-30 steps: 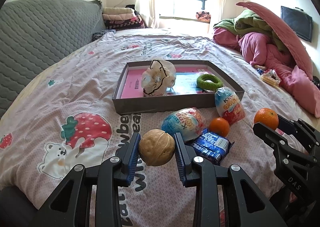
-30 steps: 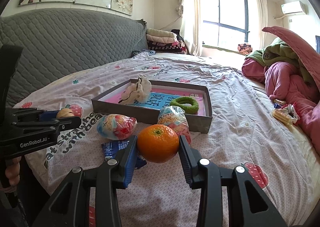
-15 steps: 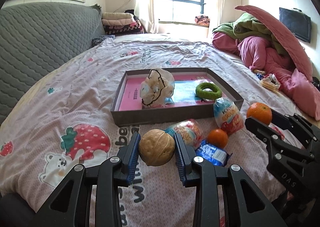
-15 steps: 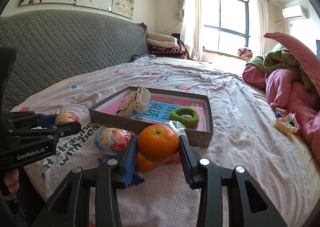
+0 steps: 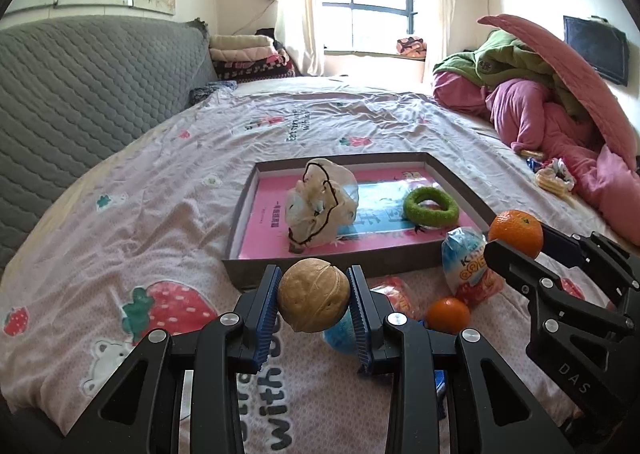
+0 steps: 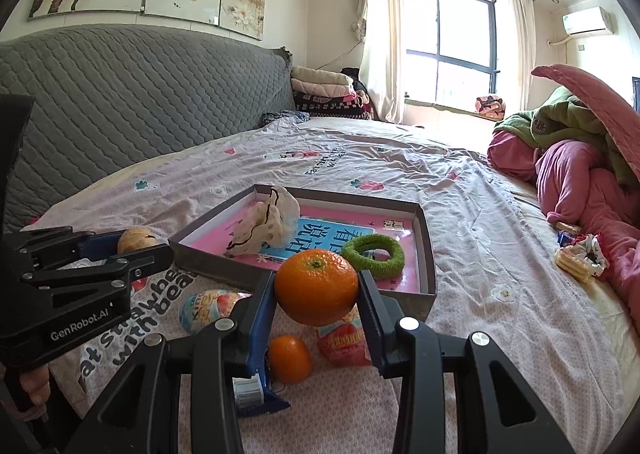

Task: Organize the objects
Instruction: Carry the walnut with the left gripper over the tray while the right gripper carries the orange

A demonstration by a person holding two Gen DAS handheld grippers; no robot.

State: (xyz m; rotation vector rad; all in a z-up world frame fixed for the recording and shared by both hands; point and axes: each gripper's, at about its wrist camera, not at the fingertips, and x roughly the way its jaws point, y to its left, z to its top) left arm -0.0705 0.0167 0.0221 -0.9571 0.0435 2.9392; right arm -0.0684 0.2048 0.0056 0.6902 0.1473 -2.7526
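My left gripper (image 5: 314, 300) is shut on a tan walnut (image 5: 313, 295), held above the bed just in front of the grey tray (image 5: 340, 261). My right gripper (image 6: 317, 288) is shut on a large orange (image 6: 316, 286), also lifted, near the tray's front right corner (image 6: 428, 294). The tray holds a crumpled white bag (image 5: 322, 206) and a green ring (image 5: 430, 206). On the sheet before the tray lie a small orange (image 5: 447, 314), two egg-shaped candy packs (image 5: 464, 266) (image 6: 204, 308) and a blue wrapper (image 6: 256, 394), partly hidden by my fingers.
A grey quilted headboard (image 5: 80, 86) runs along the left. Pink and green bedding (image 5: 540, 94) is heaped at the right, with a small snack pack (image 5: 554, 180) beside it. Folded blankets (image 5: 248, 54) sit at the far end under the window. The bed's near edge lies below my grippers.
Both grippers rose and moved toward the tray with the walnut and the large orange. The loose items on the sheet now sit lower in both views.
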